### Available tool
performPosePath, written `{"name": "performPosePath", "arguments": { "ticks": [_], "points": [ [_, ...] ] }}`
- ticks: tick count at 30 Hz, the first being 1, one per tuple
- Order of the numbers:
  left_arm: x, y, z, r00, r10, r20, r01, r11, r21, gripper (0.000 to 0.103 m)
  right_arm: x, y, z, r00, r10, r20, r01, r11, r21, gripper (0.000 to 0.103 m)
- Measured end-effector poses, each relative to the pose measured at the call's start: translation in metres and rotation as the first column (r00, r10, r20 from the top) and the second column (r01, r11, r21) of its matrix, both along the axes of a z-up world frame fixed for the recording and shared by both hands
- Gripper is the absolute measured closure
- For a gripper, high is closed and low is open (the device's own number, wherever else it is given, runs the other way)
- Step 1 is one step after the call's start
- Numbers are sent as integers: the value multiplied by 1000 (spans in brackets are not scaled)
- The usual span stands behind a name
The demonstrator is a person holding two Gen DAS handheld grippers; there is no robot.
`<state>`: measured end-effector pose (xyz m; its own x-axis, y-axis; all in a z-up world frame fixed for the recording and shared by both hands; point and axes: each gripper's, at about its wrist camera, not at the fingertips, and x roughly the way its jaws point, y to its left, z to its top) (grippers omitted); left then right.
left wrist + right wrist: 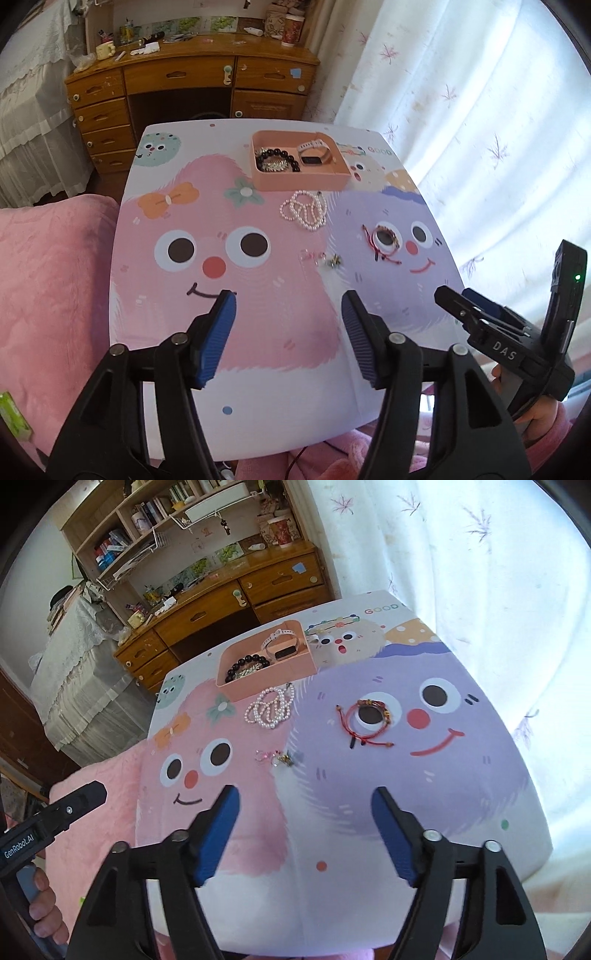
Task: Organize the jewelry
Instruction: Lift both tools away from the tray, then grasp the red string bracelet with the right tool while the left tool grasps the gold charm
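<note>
A: Where's the jewelry?

B: Pearl strand (pixel 270 709) lies just before the pink tray (pixel 295 672), red cord bracelet (pixel 369 720) at its four o'clock. Tray already holds a black bead bracelet (pixel 245 663) and a watch (pixel 282 646).

A: Grippers?

B: Left gripper (pixel 288 314) and right gripper (pixel 304 812) both spread, empty, likely hovering to choose.

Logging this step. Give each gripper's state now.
Left gripper: open, holding nothing.
Right gripper: open, holding nothing.
</note>
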<state>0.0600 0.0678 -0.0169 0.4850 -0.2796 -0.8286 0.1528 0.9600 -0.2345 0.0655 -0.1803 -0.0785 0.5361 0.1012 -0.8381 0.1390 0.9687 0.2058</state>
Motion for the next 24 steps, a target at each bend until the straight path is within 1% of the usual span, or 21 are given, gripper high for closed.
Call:
{"name": "performPosePath", "arguments": {
  "ticks": [1,3,6,9,10,13,15,19,21,24],
  "points": [
    [-5,-1,-1,1000,-4,-4,4,1000,5,42,-6,1,2,1000,13,-1,-13,1000,-24,24],
    [-12,-3,-3,1000,0,-14,0,1000,4,33,-19,3,7,999,40,-6,-41,997,-59,23],
    [-21,-5,-8,1000,3,-30,-4,1000,-17,24,-32,0,12,998,56,-13,-56,997,-55,21],
    [-22,-9,-17,998,-3,-66,2,1000,-11,24,-35,-5,14,997,69,-21,-71,994,-87,20],
    [-22,-12,-20,997,-1,-74,1,1000,-6,24,-29,-8,13,997,78,-22,-80,992,-101,20],
    [-18,-19,-28,996,4,-90,-4,1000,3,23,-29,-9,9,989,148,-31,-151,972,-181,20],
    [-13,-24,-31,995,18,-103,-16,1000,12,23,-23,-11,3,981,187,-53,-195,954,-226,20],
    [1,-37,-32,993,52,-104,-48,998,43,23,-13,-26,-15,958,272,-97,-287,929,-233,20],
    [10,-43,-33,990,91,-112,-84,994,65,23,-6,-35,-21,948,299,-113,-318,915,-248,20],
    [24,-48,-37,981,140,-135,-134,990,53,23,10,-53,-27,937,333,-104,-349,899,-264,20]
  ]
}}
